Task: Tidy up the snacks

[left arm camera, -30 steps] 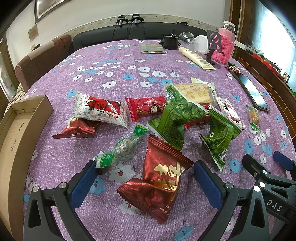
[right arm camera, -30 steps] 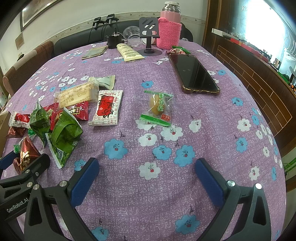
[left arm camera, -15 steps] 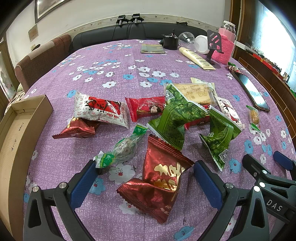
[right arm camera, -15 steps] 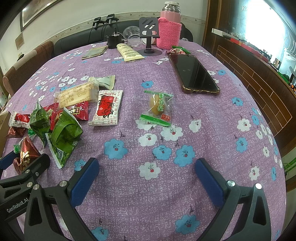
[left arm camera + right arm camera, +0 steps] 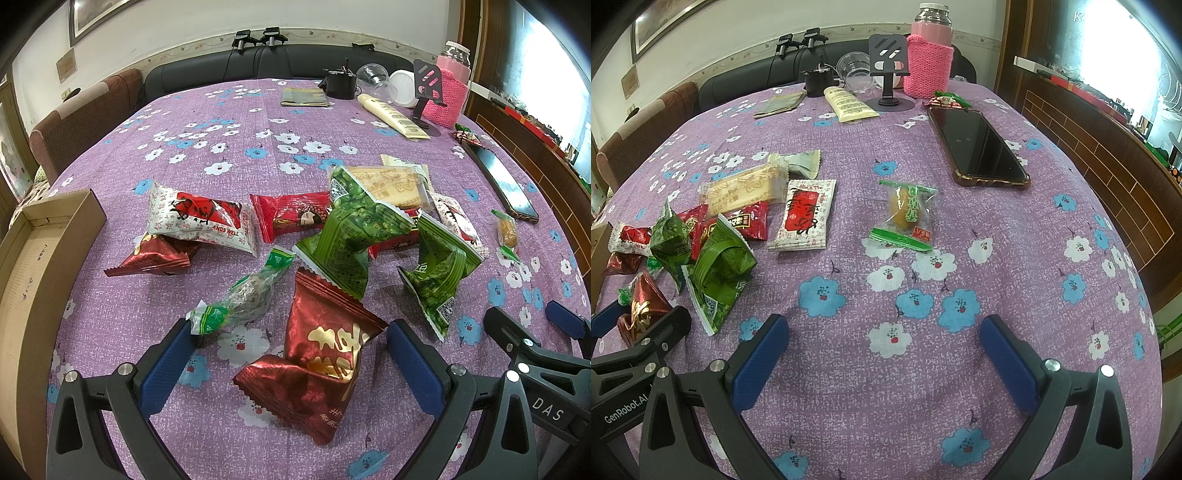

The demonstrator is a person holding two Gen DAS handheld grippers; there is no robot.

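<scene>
Several snack packets lie scattered on the purple flowered tablecloth. My left gripper is open, its blue pads on either side of a dark red foil packet without touching it. A clear green-ended packet lies by the left pad. Two green packets, a white and red packet and a red packet lie beyond. My right gripper is open and empty over bare cloth. A clear packet with a yellow snack lies ahead of it.
A brown cardboard box stands open at the table's left edge. A black phone lies at the right. A pink-sleeved flask, a phone stand, a cream tube and plastic cups stand at the far end. Sofa and chair behind.
</scene>
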